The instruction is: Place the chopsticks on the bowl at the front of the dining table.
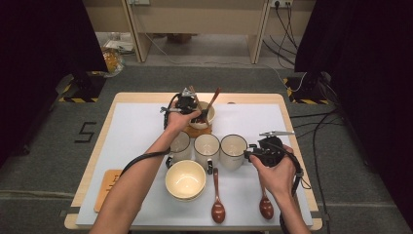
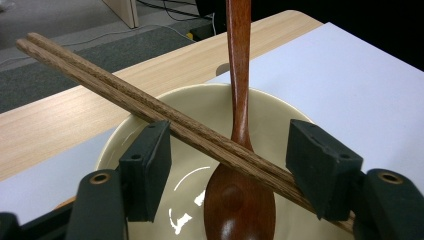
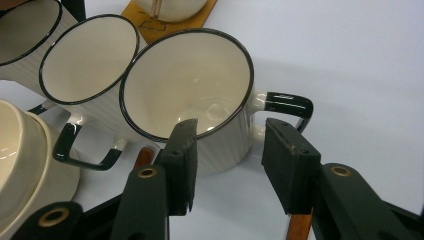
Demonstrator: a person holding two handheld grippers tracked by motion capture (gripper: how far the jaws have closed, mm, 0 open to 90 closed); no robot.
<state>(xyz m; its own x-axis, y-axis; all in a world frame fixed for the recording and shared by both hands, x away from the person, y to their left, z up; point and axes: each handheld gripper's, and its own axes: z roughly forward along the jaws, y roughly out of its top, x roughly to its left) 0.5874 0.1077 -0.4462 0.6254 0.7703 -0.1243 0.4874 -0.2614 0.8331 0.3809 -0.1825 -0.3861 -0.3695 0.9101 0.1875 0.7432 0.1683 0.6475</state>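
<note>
A pair of brown wooden chopsticks (image 2: 165,117) lies slanted across the rim of a cream bowl (image 2: 200,100), crossing over the handle of a reddish-brown wooden spoon (image 2: 239,130) whose scoop rests inside that bowl. The bowl (image 1: 208,117) sits on a wooden coaster at the far middle of the white mat (image 1: 136,122), behind a row of three black-rimmed mugs. The left gripper (image 1: 187,105) hovers over the bowl with the forearm stretched far forward; its jaws stand apart, one on either side of the chopsticks, the right jaw touching or nearly touching them, no squeeze visible. The right gripper (image 1: 253,153) is held low just right of the rightmost mug (image 3: 200,100), jaws spread and straddling the mug's wall near its black-tipped handle (image 3: 287,102), one jaw over the rim. Right of the far bowl the mat is bare up to the wooden table edge (image 2: 165,70).
</note>
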